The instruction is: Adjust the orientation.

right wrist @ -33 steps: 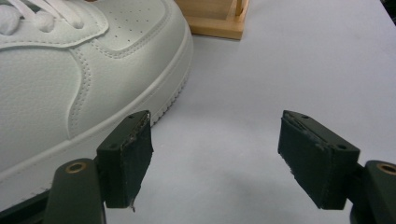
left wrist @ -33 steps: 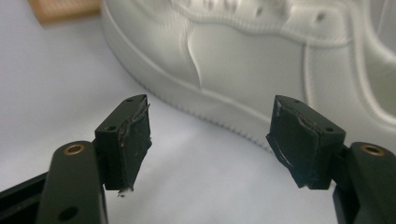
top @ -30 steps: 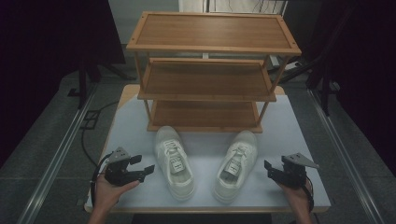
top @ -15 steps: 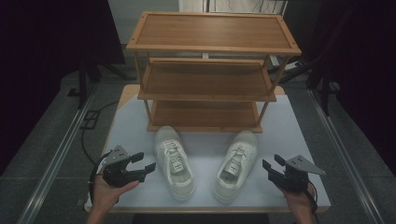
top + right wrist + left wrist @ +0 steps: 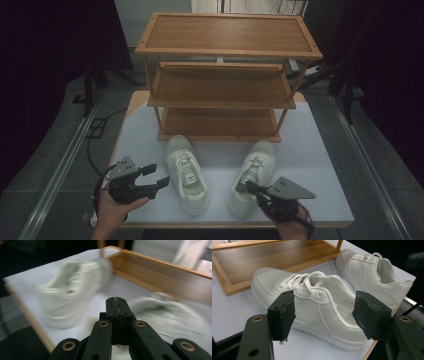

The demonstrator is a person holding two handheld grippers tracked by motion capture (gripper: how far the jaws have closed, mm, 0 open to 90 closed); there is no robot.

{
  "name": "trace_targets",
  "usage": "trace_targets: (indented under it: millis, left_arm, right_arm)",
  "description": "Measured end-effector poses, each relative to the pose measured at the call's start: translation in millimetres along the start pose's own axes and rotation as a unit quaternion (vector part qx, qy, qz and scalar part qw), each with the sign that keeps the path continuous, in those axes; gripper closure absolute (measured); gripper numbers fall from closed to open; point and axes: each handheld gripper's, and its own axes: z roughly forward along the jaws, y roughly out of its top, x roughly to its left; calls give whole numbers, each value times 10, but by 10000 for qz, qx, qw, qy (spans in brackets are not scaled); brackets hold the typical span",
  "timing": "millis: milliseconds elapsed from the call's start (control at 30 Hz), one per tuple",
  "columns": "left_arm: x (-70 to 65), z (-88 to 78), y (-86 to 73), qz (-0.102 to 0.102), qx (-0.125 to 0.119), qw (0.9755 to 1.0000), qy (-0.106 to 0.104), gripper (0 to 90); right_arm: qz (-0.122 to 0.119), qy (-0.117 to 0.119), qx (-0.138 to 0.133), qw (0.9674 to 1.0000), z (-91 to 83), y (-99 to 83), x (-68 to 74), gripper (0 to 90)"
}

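The right gripper (image 5: 250, 187) has just closed its jaws pad to pad on nothing, tips just beside the right shoe (image 5: 252, 176). The right gripper view is motion-blurred: both shoes smear, and contact cannot be judged. The left gripper (image 5: 156, 176) stands with jaws wide apart, empty, near the left shoe (image 5: 186, 174). The left gripper view alone resolves the laces (image 5: 303, 280). Both shoes lie on the white table (image 5: 320, 165) before the wooden rack (image 5: 222, 75).
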Motion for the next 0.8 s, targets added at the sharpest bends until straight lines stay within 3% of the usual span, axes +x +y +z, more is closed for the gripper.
trace_targets:
  millis: [33, 67, 133, 367, 667, 800]
  left_arm:
    - [0, 0, 0, 0, 0, 10000, 0, 335]
    - [-9, 0, 2, 15, 32, 10000, 11, 334]
    - [-11, 1, 1, 20, 34, 10000, 20, 334]
    - [-21, 9, -7, 41, 66, 10000, -13, 334]
    - [-53, 62, -13, 92, 162, 9998, -59, 334]
    - [-75, 70, -7, 93, 182, 9998, -56, 334]
  right_arm:
    - [0, 0, 0, 10000, 0, 0, 0, 898]
    - [-134, 168, 107, 9997, 118, 17, 164, 898]
    - [-243, 229, 239, 9992, 242, 17, 293, 899]
    - [-602, 136, 584, 9964, 596, -35, 598, 898]
    - [-928, -187, 802, 9923, 719, -92, 701, 897]
    - [-1019, -172, 869, 9908, 766, -109, 751, 896]
